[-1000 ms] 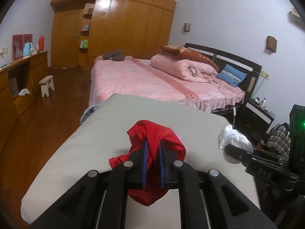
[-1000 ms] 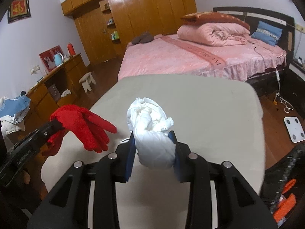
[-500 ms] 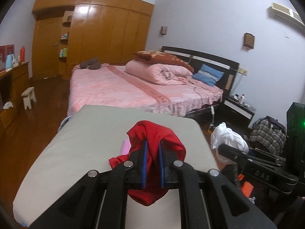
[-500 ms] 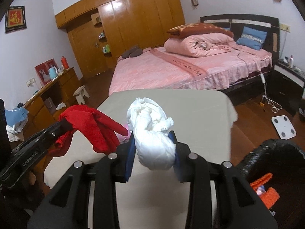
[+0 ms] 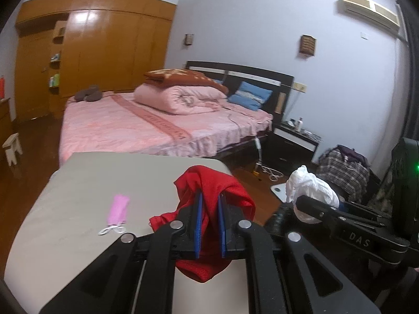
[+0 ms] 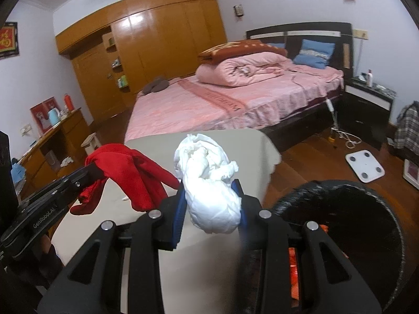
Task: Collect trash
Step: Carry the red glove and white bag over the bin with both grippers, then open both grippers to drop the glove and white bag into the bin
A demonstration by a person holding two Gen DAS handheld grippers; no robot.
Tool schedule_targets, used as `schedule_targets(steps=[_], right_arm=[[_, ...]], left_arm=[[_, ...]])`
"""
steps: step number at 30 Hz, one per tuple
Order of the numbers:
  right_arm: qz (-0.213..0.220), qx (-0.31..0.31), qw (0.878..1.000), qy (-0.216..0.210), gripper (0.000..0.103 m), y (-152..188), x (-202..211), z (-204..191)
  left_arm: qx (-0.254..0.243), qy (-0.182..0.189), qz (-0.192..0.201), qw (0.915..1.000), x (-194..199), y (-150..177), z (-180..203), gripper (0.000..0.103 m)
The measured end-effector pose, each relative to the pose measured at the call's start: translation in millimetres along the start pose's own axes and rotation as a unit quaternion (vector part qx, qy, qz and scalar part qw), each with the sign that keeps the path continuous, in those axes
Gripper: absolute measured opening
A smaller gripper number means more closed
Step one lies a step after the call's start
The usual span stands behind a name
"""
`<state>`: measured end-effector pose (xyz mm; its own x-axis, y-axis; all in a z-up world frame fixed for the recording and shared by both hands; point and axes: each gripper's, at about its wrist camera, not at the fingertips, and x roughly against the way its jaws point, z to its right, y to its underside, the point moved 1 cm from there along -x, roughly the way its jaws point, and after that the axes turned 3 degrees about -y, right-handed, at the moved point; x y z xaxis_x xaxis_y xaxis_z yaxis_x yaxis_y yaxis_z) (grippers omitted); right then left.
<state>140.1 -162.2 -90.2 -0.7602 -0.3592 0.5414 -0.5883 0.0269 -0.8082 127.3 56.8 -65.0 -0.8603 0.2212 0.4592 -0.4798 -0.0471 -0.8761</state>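
Observation:
My left gripper (image 5: 209,196) is shut on a crumpled red cloth (image 5: 214,183), held above the right part of the grey table (image 5: 91,183). In the right wrist view the same red cloth (image 6: 131,172) hangs from the left gripper (image 6: 94,170) at the left. A crumpled white bag (image 6: 209,183) sits clamped in my right gripper (image 6: 210,191), beside the table's right edge. The left wrist view shows this white bag (image 5: 311,188) at the right. A pink face mask (image 5: 117,210) lies flat on the table. Low at the right, just beyond the right gripper, stands a black trash bin (image 6: 340,222), with orange bits inside.
A pink bed (image 6: 235,104) with a folded quilt stands behind the table. A white scale (image 6: 365,166) lies on the wooden floor, and a nightstand (image 6: 366,104) is by the bed. A checked bag (image 5: 343,172) sits at the right, a wooden desk (image 6: 52,136) at the left.
Both grippers have swung to the right and a little up with their loads. The trash bin has come into the right wrist view, and the pink mask now shows on the table.

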Motion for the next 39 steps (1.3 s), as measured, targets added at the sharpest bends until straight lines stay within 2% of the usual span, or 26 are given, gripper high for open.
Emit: schedule_targets(steps=[11,24,35,39], right_arm=[[0.015,-0.03,0.998,0.05,0.033,15.1,35.8,58.8],[0.022,-0.067,0.991,0.115,0.033,39.8,72.8,125.7],[0.024,-0.085,0.986,0.141,0.033,50.4,84.2,157.8],[0.022,-0.092,0.984,0.149,0.038,53.4,82.8,169.7]], left_arm=[[-0.037,0.059,-0.008,0.9976,-14.5,3.1,68.3,0.01],[-0.083,0.127,-0.033,0.9878,-40.4,15.5,147.5,0.01],[-0.096,0.15,-0.046,0.9829,-63.7,19.7,187.9,0.01],[-0.1,0.163,-0.062,0.9796,-74.3,24.4,198.8,0.015]])
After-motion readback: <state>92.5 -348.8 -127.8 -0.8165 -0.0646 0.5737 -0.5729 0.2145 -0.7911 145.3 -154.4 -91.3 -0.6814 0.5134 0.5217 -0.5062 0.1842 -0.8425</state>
